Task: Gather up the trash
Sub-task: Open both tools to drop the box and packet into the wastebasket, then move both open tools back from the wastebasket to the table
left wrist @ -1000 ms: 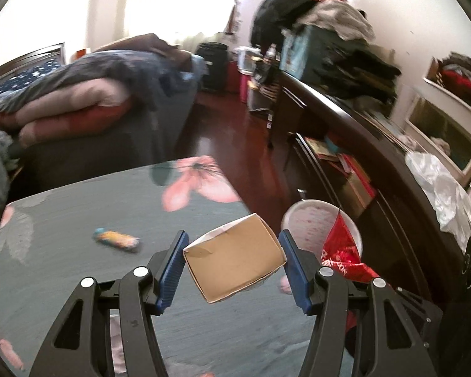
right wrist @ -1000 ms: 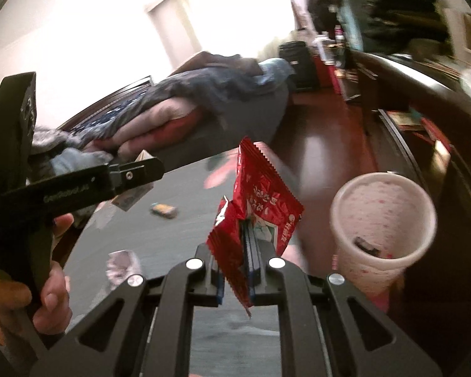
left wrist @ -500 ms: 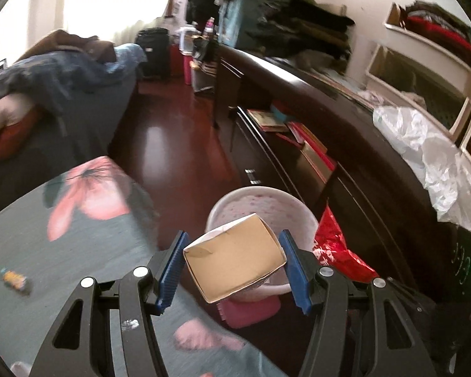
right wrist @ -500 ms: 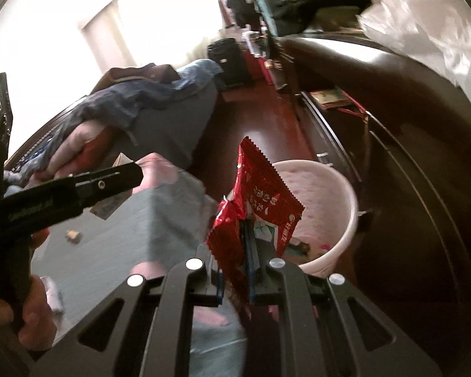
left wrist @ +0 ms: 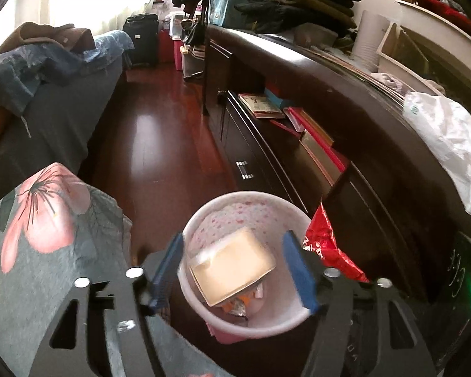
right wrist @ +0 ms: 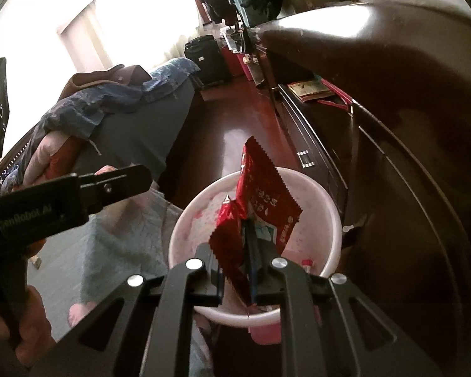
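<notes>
A white and pink trash bin [left wrist: 201,220] stands on the floor beside the table. In the left wrist view a small cardboard box [left wrist: 232,262] lies inside the bin, clear of both blue pads. My left gripper [left wrist: 235,271] is open above the bin. My right gripper [right wrist: 235,264] is shut on a red snack wrapper [right wrist: 263,198] and holds it over the bin [right wrist: 323,194]. The wrapper also shows at the bin's right rim in the left wrist view [left wrist: 326,245]. Other small trash lies at the bin's bottom.
A floral tablecloth [left wrist: 40,235] covers the table at the left. A long dark dresser [left wrist: 345,100] with books runs along the right. A bed with bedding [left wrist: 47,59] stands at the far left. A white plastic bag [left wrist: 449,138] lies on the dresser.
Both grippers moved from over the table to above the bin. The left gripper opened wider and the cardboard box dropped into the bin. The right gripper still holds the wrapper.
</notes>
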Available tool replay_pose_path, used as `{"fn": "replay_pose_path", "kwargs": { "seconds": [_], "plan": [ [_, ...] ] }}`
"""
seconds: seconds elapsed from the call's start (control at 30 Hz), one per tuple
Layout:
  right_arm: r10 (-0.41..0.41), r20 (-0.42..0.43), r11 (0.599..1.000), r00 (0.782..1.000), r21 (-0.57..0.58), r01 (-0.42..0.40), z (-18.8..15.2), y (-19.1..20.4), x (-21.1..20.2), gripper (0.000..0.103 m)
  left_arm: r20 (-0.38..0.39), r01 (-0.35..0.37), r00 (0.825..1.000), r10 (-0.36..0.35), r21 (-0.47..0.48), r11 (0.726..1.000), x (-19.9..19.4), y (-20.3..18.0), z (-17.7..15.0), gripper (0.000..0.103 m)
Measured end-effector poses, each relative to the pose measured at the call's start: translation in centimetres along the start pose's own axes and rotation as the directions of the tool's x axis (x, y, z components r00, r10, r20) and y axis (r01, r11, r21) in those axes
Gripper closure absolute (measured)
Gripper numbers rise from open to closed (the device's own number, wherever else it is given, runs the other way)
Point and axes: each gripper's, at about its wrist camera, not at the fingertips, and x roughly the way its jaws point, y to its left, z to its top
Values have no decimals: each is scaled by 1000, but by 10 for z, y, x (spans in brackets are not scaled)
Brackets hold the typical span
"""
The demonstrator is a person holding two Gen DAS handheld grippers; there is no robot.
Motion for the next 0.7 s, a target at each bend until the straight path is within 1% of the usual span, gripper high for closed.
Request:
{"fn": "replay_pose_path", "kwargs": {
  "seconds": [0.1, 0.17, 0.23, 0.33, 0.4, 0.5, 0.6, 0.63, 0.7],
  "plan": [
    [-14, -13, 1000, 1000, -6, 14, 4, 0, 15, 85, -2, 2, 1000, -2, -10, 1000, 10, 2, 7, 26],
    [-14, -16, 1000, 1000, -1, 14, 3, 0, 21, 75, -1, 10, 1000, -10, -23, 1000, 12, 5, 9, 21],
    [-24, -16, 1000, 1000, -4, 24, 3, 0, 25, 69, 0, 14, 1000, -14, -37, 999, 14, 8, 12, 19],
    [-21, -16, 1000, 1000, 4, 21, 1, -2, 24, 65, 7, 18, 1000, -17, -52, 999, 7, 13, 10, 16],
    [-16, -11, 1000, 1000, 7, 16, -1, 1, 19, 63, 13, 12, 1000, -11, -54, 998, 0, 16, 7, 15],
    [-4, -3, 1000, 1000, -2, 4, -2, 8, 7, 57, 22, -4, 1000, 5, -63, 998, -16, 21, 2, 14],
    [2, 8, 1000, 1000, -30, -2, -5, 23, -11, 53, 36, -15, 999, 18, -81, 997, -38, 30, -7, 12],
    [5, 13, 999, 1000, -40, -4, -7, 29, -19, 49, 41, -20, 999, 24, -84, 996, -45, 32, -9, 12],
    [15, 21, 998, 1000, -61, -13, -11, 42, -33, 47, 56, -41, 997, 46, -87, 995, -63, 37, -16, 10]
  ]
}}
